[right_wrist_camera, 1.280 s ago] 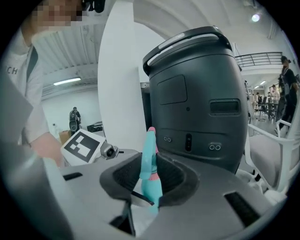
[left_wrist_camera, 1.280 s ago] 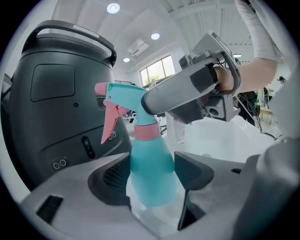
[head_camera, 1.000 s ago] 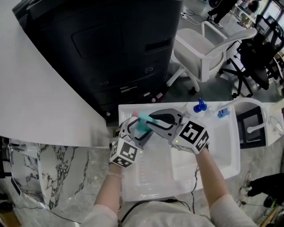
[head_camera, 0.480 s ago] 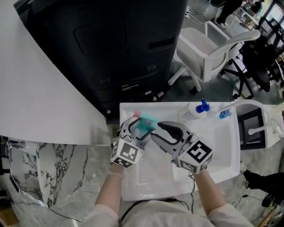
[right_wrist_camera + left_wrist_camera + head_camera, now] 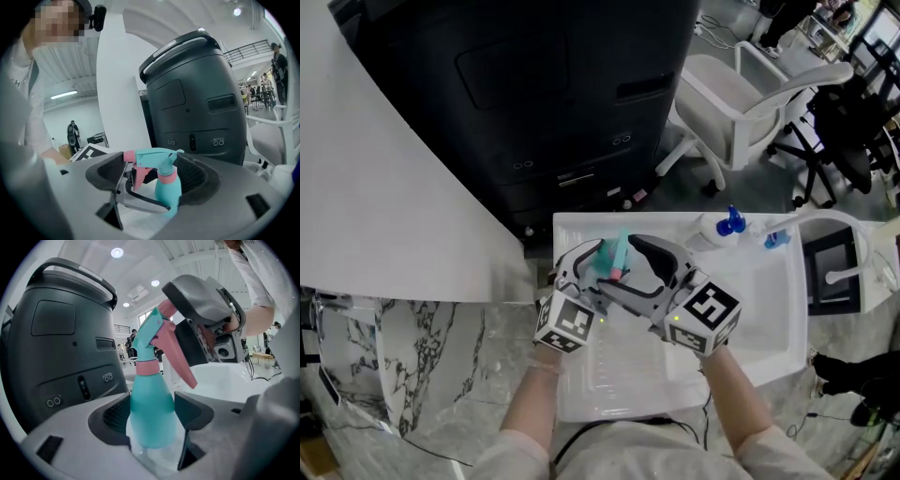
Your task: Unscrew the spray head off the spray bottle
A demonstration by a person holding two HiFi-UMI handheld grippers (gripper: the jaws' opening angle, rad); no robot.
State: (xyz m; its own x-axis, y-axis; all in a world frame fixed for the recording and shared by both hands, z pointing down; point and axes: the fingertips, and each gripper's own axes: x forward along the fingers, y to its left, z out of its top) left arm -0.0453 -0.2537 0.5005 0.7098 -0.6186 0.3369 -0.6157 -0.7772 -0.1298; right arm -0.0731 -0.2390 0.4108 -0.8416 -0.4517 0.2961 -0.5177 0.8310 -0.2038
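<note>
A teal spray bottle [image 5: 152,418] with a pink collar and a teal and pink spray head [image 5: 152,159] stands upright over the white tray [image 5: 769,309]. My left gripper [image 5: 152,413] is shut on the bottle's body, both pads against its sides. My right gripper [image 5: 152,173] is open, and its jaws have just been opening. The spray head lies between them with a gap on each side. In the head view the bottle [image 5: 609,261] shows between the left gripper [image 5: 586,267] and the right gripper [image 5: 628,258].
A large black machine [image 5: 553,94] stands just behind the tray. Two blue-topped spray bottles [image 5: 727,225] sit at the tray's far right corner. A white chair [image 5: 741,94] and black office chairs stand beyond it. A marbled surface [image 5: 441,375] lies to the left.
The right gripper's jaws have widened from a narrow gap to fully open, and the gripper has rolled beside the spray head. The left gripper and the bottle have stayed in place.
</note>
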